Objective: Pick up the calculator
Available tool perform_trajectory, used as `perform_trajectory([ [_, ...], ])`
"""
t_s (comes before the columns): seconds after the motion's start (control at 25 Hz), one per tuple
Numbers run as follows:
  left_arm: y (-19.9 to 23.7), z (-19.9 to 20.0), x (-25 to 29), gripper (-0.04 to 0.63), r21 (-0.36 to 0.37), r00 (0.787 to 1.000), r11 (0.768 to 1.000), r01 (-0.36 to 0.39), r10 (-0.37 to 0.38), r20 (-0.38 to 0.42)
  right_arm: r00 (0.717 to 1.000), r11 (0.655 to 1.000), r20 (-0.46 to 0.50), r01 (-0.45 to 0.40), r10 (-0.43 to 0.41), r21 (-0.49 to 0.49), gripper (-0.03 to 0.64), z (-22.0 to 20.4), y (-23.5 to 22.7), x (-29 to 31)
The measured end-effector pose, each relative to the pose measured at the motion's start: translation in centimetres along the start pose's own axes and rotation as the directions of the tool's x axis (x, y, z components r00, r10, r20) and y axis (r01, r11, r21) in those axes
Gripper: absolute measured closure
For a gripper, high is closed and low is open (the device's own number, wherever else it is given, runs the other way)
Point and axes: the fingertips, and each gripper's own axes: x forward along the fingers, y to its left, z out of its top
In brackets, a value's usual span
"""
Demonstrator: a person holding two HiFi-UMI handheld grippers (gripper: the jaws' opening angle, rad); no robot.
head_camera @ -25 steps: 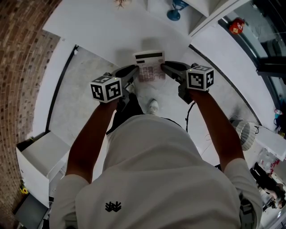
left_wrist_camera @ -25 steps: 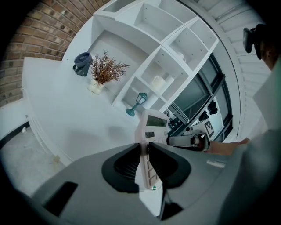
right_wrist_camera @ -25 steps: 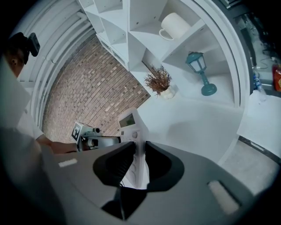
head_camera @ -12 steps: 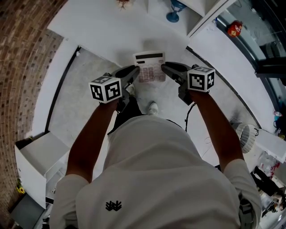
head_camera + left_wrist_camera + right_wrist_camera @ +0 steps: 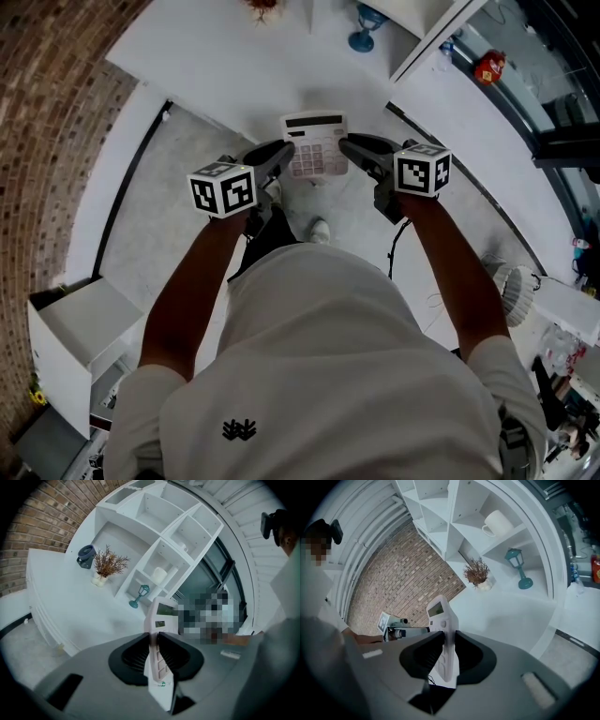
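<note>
1. Between your two grippers, out in front of your chest, hangs the calculator (image 5: 316, 146). It is off the counter (image 5: 216, 66) and sits over the counter's near edge as the head view has it.
2. Your left gripper (image 5: 284, 150) is clenched on the calculator's left long edge. Its own view shows the pads pinching the thin side of the casing, with the display end poking out past the tips.
3. Your right gripper (image 5: 351, 144) is grasping the opposite long edge the same way, pads tight on the casing, and nothing else is between them.
4. Here's the relation that matters: the calculator's long axis runs straight away from you, display far, keys near. The grippers face each other across its width, so neither hand is nearer and the hold looks evenly shared.
5. My read is that the pickup is essentially made and what's left is carrying it clear. Keep both hands rising at the same pace. If one leads, the body could twist in the pads.
6. Against a second ago, the calculator and both grippers have come up a touch, together. Each gripper holds the same spot, and the calculator lies just as flat between them.
7. Well apart, at the back of the counter, the lamp (image 5: 362, 28) and the plant (image 5: 108, 564) are out of your way.
</note>
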Motion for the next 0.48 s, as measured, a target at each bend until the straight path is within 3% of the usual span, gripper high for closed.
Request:
perform_trajectory([
  [0.48, -0.51, 0.3, -0.36, 0.528, 0.005, 1.0, 1.0, -0.001, 0.001, 0.006, 1.0, 1.0, 0.007, -0.009, 0.009, -0.005, 0.522, 0.13, 0.44, -0.37],
])
